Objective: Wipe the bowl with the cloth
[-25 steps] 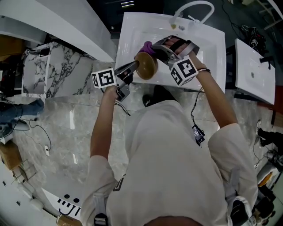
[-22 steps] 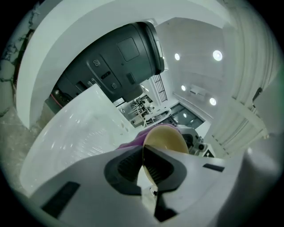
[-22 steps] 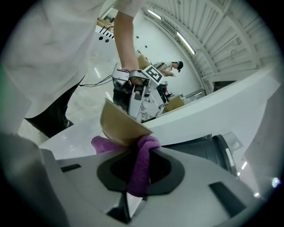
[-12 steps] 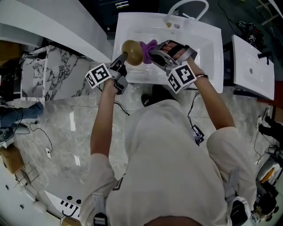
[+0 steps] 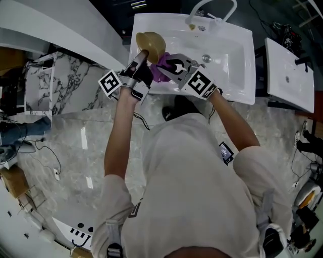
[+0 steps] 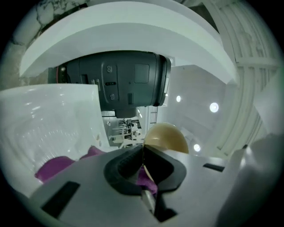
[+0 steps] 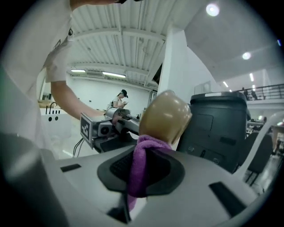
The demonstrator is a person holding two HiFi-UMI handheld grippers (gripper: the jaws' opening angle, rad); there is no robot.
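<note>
A tan bowl (image 5: 150, 42) hangs over the left end of the white sink (image 5: 227, 55). My left gripper (image 5: 142, 59) is shut on its thin rim, and the bowl (image 6: 165, 138) rises just past the jaws in the left gripper view. My right gripper (image 5: 166, 65) is shut on a purple cloth (image 5: 160, 71), which presses against the bowl's underside. The right gripper view has the cloth (image 7: 143, 165) pinched between the pads with the bowl (image 7: 165, 117) right behind it. A purple fold (image 6: 53, 165) also lies low at the left in the left gripper view.
A curved white faucet (image 5: 212, 12) stands at the sink's far edge, and the drain (image 5: 206, 58) lies in the basin. A second white basin (image 5: 290, 75) sits to the right. A marble-patterned cabinet (image 5: 55, 80) stands on the left. Cables trail on the marble floor (image 5: 75, 151).
The bowl has travelled left and farther back over the sink with my left gripper. The right gripper followed leftward, and the cloth now sits under the bowl instead of beside it.
</note>
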